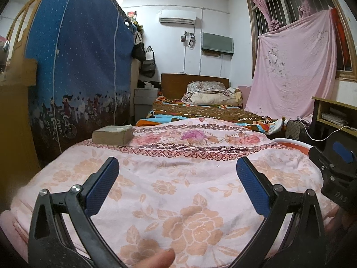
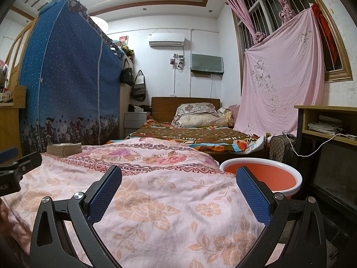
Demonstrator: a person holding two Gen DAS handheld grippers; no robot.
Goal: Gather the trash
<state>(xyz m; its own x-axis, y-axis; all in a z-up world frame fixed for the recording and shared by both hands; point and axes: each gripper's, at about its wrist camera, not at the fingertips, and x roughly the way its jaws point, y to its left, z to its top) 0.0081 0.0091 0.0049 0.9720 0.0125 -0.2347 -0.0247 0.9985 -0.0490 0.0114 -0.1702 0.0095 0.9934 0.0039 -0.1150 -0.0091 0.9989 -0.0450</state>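
Pink floral cloth covers the near bed, and both grippers hang low over it with nothing between their blue pads. The left gripper has its fingers spread wide apart over the peach flower pattern; the right gripper is spread just as wide, its right finger lying in front of the basin's rim.

The right wrist view shows most of the orange basin with a white rim, standing on the floor just beside the bed's right edge, its inside bare as far as can be seen. From the left wrist only a sliver of that rim peeks over the bedcover, partly hidden by the body of the right gripper at the frame's edge. The left view alone shows a fingertip at the bottom edge.

A flat tan tissue pack lies on the far left part of the pink cover, near the blue fabric wardrobe. No loose scrap of trash can be made out on the bedcover in either view.

Beyond lies a second bed with a brown patterned blanket and a pillow. The right view shows more of the wooden desk with papers on its shelf and a white cable hanging from it.
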